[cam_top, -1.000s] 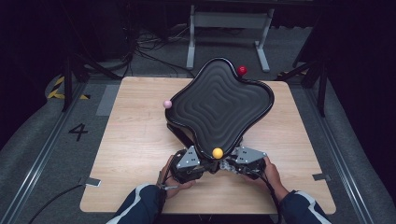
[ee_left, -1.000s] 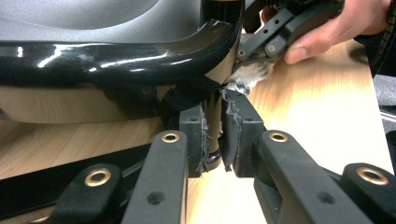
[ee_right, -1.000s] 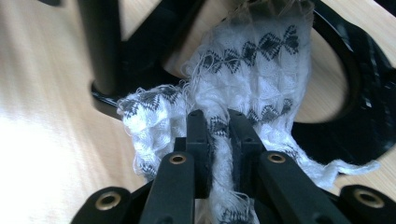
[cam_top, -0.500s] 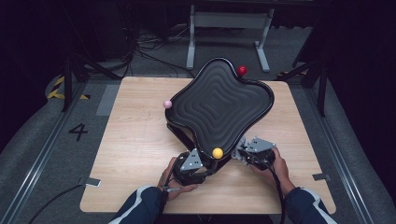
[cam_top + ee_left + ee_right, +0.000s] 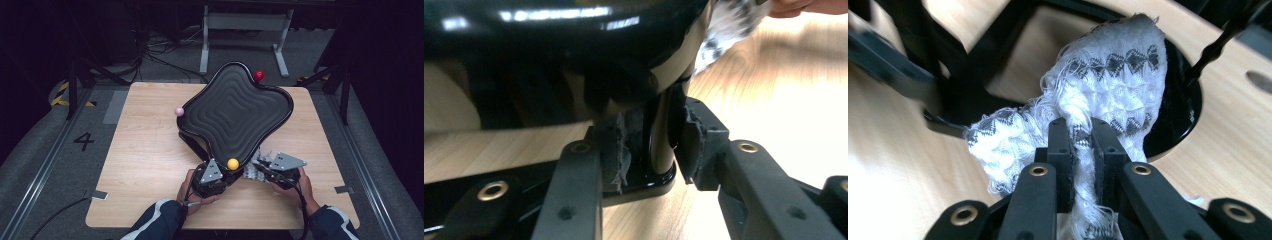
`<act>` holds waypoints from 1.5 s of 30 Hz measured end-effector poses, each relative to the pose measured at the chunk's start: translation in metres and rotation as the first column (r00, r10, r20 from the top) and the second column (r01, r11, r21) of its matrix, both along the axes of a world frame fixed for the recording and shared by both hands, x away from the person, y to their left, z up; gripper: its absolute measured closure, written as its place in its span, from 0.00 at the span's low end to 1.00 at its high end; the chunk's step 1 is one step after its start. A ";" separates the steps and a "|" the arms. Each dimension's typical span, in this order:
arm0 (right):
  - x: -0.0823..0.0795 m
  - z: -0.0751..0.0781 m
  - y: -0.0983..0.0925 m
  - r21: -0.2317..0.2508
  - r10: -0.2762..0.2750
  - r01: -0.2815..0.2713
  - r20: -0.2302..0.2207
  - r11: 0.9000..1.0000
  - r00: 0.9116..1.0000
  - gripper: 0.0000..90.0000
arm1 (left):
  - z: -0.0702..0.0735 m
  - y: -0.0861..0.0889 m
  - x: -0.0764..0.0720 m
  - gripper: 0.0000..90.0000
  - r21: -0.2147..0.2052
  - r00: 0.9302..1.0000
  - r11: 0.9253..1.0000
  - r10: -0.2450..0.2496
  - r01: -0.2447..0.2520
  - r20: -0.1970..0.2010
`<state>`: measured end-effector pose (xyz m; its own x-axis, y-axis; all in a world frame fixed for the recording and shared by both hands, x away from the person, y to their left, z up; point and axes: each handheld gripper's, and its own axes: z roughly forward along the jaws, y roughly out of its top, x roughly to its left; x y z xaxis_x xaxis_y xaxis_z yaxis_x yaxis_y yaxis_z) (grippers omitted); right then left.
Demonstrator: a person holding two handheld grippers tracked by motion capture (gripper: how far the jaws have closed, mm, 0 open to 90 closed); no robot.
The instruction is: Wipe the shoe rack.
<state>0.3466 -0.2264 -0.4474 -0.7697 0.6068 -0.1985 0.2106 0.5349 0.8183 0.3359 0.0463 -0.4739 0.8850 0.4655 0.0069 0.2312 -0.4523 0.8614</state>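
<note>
A black wavy tray (image 5: 270, 95) stands tilted on a black stand, with a red ball (image 5: 258, 75), a pink ball (image 5: 179, 111) and a yellow ball (image 5: 233, 163) at its corners. My left gripper (image 5: 221, 181) reaches under the tray's near corner. In the left gripper view the stand's glossy post (image 5: 661, 135) stands between the jaws of the left gripper (image 5: 651, 145); they have just been closing and the pads sit close beside it. My right gripper (image 5: 1081, 132) is shut on a white cloth (image 5: 1113, 75) with a black pattern, just right of the yellow ball, where the cloth (image 5: 252, 172) hangs from the right gripper (image 5: 260, 169).
The wooden table (image 5: 150, 165) has bare room at the left and the near edge. Past the cloth, the stand's black legs and round foot (image 5: 1180, 120) rest on the wood. A metal frame (image 5: 245, 22) and cables lie on the floor behind the table.
My right gripper has drawn away to the right from the tray's near corner, taking the cloth with it. The left gripper stays by the stand, and the tray and balls have not shifted.
</note>
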 end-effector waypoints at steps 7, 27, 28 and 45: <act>-0.025 0.028 -0.008 0.121 -0.031 0.019 0.103 0.992 0.994 0.91 | -0.001 -0.002 0.000 0.82 -0.008 1.000 1.000 -0.021 0.021 -0.001; -0.046 0.040 0.024 0.033 0.069 -0.078 0.218 0.996 0.973 0.91 | 0.000 0.004 0.001 0.83 0.000 1.000 1.000 -0.026 0.026 -0.012; -0.045 0.041 0.022 0.041 0.054 -0.065 0.222 0.997 0.973 0.91 | 0.000 0.004 0.001 0.83 -0.002 1.000 1.000 -0.028 0.028 -0.013; -0.021 0.070 -0.014 0.179 -0.183 0.137 0.274 0.974 0.944 0.91 | 0.000 0.021 0.004 0.83 -0.008 0.998 0.999 -0.052 0.052 -0.033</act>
<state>0.3252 -0.2401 -0.3777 -0.5837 0.7584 -0.2899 0.0272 0.3751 0.9266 0.3397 0.0671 -0.4736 0.9079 0.4185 -0.0259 0.2357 -0.4583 0.8570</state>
